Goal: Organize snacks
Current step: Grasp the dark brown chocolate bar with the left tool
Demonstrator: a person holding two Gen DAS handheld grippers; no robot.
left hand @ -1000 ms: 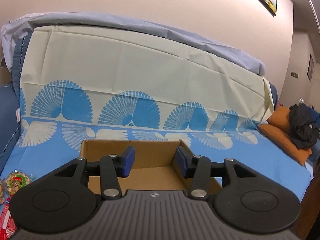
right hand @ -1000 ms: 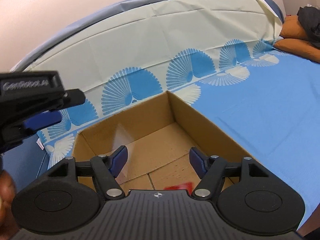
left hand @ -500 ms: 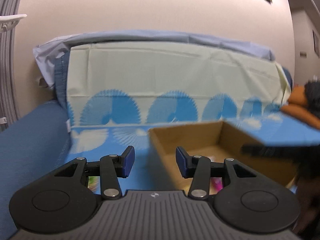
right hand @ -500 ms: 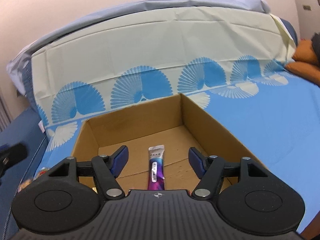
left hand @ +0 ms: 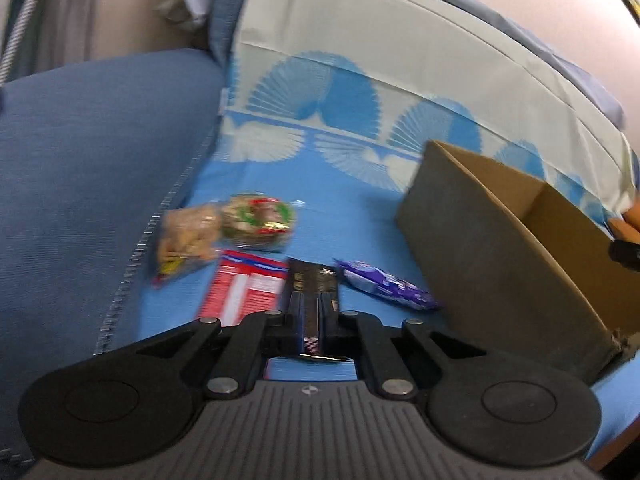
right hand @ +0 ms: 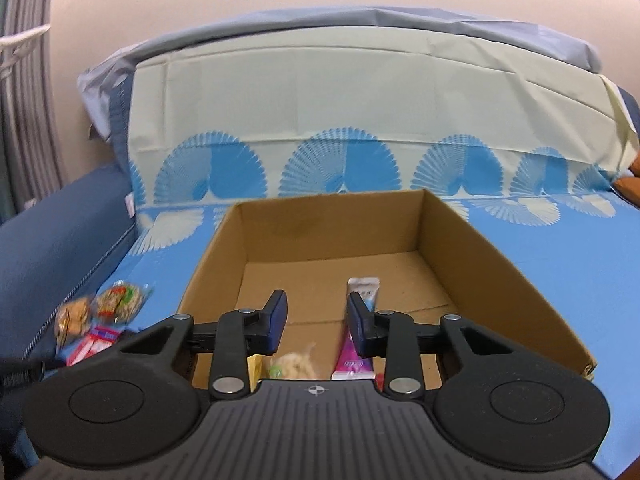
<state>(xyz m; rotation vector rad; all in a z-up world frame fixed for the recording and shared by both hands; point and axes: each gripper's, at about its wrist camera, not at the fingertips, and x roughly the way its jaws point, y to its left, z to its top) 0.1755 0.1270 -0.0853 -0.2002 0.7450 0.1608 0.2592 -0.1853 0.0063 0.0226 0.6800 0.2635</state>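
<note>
Low in the frame, our left gripper (left hand: pixel 311 322) is clamped on a dark snack bar (left hand: pixel 313 280). A red packet (left hand: pixel 244 289) lies just to its left, a purple wrapper (left hand: pixel 384 285) to its right, and round cookie packs (left hand: pixel 258 220) above. At right stands the cardboard box (left hand: pixel 500 256). Our right gripper (right hand: pixel 316 318) hangs open and empty over the box, where a purple stick pack (right hand: pixel 360 320) lies.

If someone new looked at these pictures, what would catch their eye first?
Probably the open cardboard box on the blue patterned bedspread, with a purple sachet inside. Left of it lies a scatter of snacks, where the left gripper is shut on a dark packet.
</note>
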